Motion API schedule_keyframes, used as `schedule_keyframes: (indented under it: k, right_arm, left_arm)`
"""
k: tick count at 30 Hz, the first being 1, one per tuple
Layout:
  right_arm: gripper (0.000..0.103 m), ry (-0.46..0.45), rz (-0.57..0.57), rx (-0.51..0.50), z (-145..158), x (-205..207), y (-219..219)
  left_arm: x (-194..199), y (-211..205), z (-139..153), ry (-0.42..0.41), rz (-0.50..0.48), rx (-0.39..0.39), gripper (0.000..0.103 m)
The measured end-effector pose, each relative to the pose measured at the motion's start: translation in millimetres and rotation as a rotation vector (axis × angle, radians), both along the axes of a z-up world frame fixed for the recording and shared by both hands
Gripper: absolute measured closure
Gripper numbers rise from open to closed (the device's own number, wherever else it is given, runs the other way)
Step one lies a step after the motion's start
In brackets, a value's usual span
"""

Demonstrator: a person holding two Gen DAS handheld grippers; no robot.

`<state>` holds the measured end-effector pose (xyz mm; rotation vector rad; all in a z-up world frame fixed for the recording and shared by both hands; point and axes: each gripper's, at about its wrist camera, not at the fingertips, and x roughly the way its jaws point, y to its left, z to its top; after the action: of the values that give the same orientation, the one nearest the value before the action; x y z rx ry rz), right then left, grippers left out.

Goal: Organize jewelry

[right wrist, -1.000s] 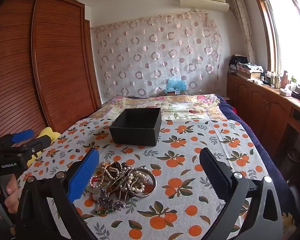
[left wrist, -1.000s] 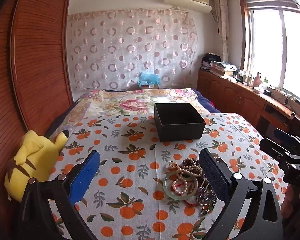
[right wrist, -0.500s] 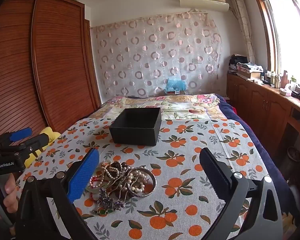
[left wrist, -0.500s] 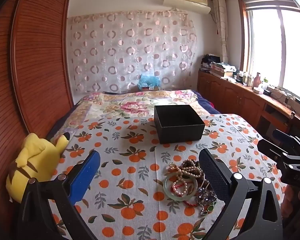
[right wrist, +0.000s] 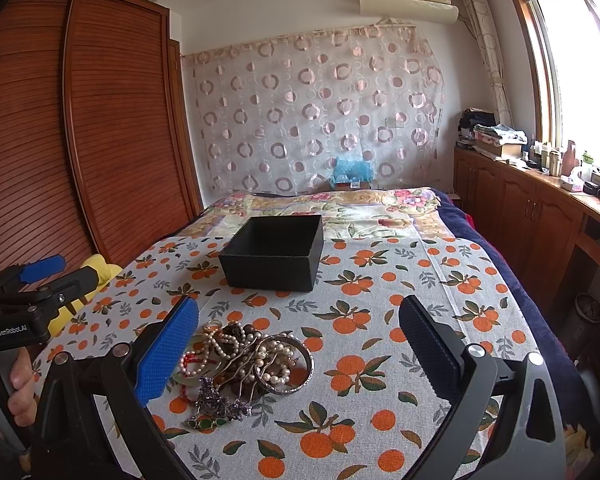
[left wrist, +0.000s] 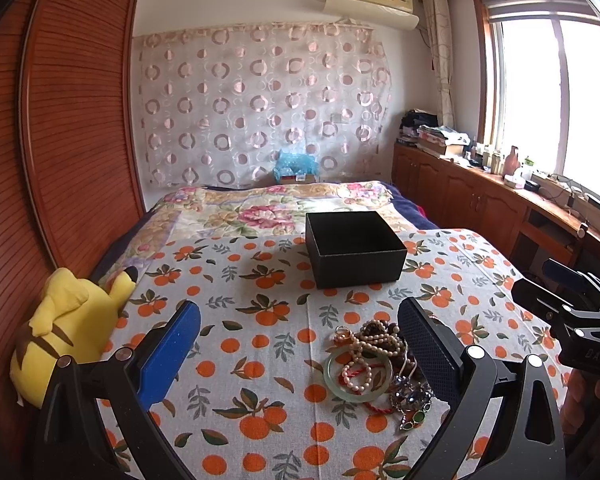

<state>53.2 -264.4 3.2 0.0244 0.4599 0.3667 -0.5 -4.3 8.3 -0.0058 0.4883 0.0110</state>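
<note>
Both hand-held grippers, left (left wrist: 298,344) and right (right wrist: 298,344), hover with fingers spread wide and holding nothing above the bed's orange-print cloth (right wrist: 380,280). The tangled jewelry pile (right wrist: 240,364) lies just before them. Farther back sits the open black box (right wrist: 274,252), apart from the pile.

The right hand-held gripper (right wrist: 300,344) hung wide apart over the bed (right wrist: 440,300); a jewelry pile (right wrist: 244,364) lay beside its blue finger, a black box (right wrist: 274,254) beyond.
</note>
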Motion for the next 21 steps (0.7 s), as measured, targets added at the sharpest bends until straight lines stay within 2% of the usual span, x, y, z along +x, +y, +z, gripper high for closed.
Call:
schedule_keyframes:
  k: [21]
  right_arm:
    - [0.002,0.001,0.0,0.002,0.9,0.2,-0.5]
  left_arm:
    - [-5.0,-2.2,6.2,-0.004,-0.001,0.004,0.007]
